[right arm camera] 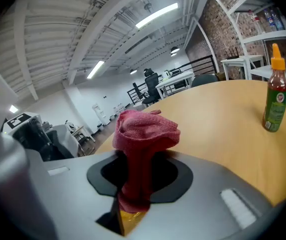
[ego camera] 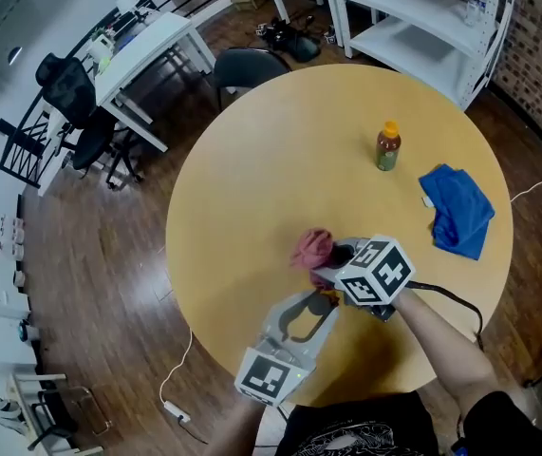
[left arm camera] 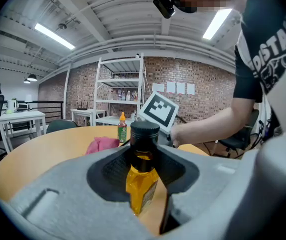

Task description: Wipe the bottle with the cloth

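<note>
I'm clamping the amber bottle [left arm camera: 141, 176] upright in my left tongs [left arm camera: 143, 154] near the counter's [ego camera: 252, 179] 6 o'clock edge. My right tongs [right arm camera: 140, 176] are pinching the pink cloth [right arm camera: 144, 130] just beside it.

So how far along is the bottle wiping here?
Done: the left gripper grips the amber bottle and the right gripper grips the pink cloth. In hand: the cloth is near the bottle, not visibly touching it. Left: the wiping itself.
</note>
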`<state>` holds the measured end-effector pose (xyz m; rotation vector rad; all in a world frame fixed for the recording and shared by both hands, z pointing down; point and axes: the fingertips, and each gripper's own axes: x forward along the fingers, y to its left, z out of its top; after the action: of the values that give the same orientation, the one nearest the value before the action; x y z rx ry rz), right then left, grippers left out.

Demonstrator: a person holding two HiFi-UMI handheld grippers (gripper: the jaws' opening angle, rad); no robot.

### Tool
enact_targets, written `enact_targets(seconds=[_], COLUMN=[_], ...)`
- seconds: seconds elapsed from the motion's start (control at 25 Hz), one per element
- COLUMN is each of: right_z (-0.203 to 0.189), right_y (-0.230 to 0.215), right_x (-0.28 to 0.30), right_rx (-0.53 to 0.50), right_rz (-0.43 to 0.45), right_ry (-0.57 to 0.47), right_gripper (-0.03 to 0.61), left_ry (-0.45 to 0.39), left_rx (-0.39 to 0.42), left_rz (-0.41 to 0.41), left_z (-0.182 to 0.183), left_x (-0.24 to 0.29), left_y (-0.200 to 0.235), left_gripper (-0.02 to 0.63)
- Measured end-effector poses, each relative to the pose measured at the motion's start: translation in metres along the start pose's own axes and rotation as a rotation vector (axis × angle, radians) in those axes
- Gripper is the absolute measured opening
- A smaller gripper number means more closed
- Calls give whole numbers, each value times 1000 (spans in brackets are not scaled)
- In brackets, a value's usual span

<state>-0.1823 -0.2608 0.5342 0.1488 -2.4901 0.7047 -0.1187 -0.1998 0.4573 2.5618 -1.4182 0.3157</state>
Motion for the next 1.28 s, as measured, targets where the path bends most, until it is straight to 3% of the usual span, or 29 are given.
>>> enact_targets(seconds=[0.24,0.8,1.0,1.16,1.28], right_z=[-25,-61,-7,51,72], right_y=[-11,-36,-13,27,64], right_x=[16,17,6,-4,-2], right_rx=[2,-120,-230,-325,-380], right_rz=[19,2,78,218,344], right_ry=[28,112,105,76,110], right_gripper=[100,100,100,100,100], left_ry=[5,37,46,41,30], left_rx=[0,21,55,53,41], left_rz=[0,10,23,33,59], left_z=[-1,-7,-3,-6,-7], left_x=[1,17,14,8,-3], left_y=[-1,-9,-8,-7,-1], left_gripper=[146,146,147,151,209])
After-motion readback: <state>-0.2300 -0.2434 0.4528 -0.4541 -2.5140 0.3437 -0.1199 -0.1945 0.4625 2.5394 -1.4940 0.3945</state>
